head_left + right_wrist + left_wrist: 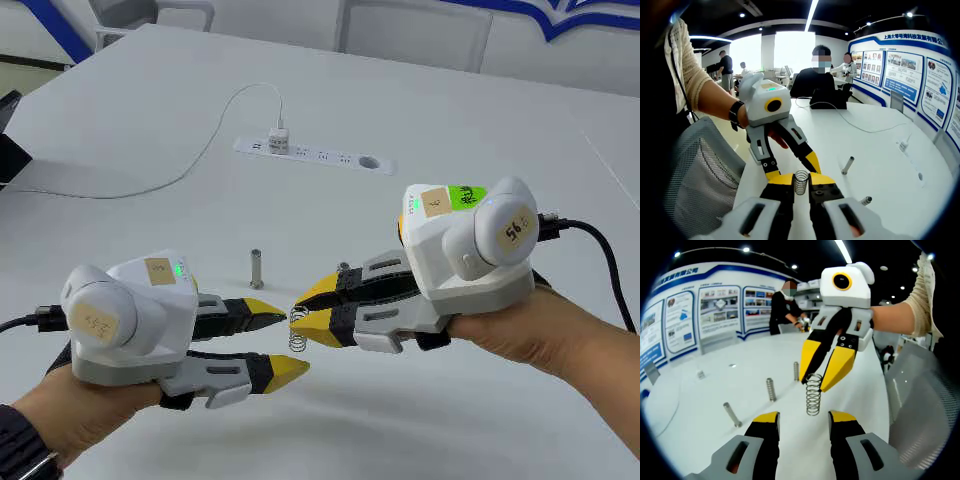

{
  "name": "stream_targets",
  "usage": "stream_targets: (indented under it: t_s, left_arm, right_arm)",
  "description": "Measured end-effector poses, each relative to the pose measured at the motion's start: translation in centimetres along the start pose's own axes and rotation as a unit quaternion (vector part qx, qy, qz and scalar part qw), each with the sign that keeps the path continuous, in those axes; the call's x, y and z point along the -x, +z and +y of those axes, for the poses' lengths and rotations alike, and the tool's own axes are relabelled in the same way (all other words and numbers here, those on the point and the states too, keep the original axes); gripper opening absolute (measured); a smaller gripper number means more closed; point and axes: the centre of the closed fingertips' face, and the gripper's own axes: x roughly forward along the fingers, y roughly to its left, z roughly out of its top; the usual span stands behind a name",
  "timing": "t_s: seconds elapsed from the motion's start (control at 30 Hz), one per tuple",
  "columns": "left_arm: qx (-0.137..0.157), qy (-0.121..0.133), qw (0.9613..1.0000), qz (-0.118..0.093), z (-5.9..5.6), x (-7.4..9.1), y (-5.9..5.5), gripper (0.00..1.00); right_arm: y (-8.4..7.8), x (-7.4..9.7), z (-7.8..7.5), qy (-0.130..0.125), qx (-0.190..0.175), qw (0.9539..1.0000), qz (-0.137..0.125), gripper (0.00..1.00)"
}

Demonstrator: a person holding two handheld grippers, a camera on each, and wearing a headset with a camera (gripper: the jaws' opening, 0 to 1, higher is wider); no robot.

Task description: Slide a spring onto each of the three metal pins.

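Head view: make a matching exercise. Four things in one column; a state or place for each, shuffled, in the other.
1 left gripper
2 right gripper
3 bare pin
4 power strip

a far across the table, charger plugged in
b jaws open, holding nothing
c shut on a spring
d standing upright, no spring on it

Pairs: 1-b, 2-c, 3-d, 4-a

Bright, even overhead light; the white table (450, 120) carries only faint, soft shadows in the head view. Ceiling strip lights (812, 12) glare and the window (790, 47) blows out in the right gripper view. Near spring (813, 395) crisp; fisheye edges bend hard, far background soft.
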Motion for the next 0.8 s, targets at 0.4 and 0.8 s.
stream_targets:
  t_s: [0.4,0.8]
  left_arm:
    - [0.027,0.039,0.9988,-0.010,1.7,0.9,0.0,0.60]
    - [0.045,0.068,0.9964,-0.021,2.8,1.8,-0.1,0.71]
  right_arm:
    - [0.5,0.1,-0.9,-0.018,-0.001,0.9998,-0.008,0.12]
    - [1.2,0.1,-2.9,-0.054,-0.002,0.9984,-0.019,0.12]
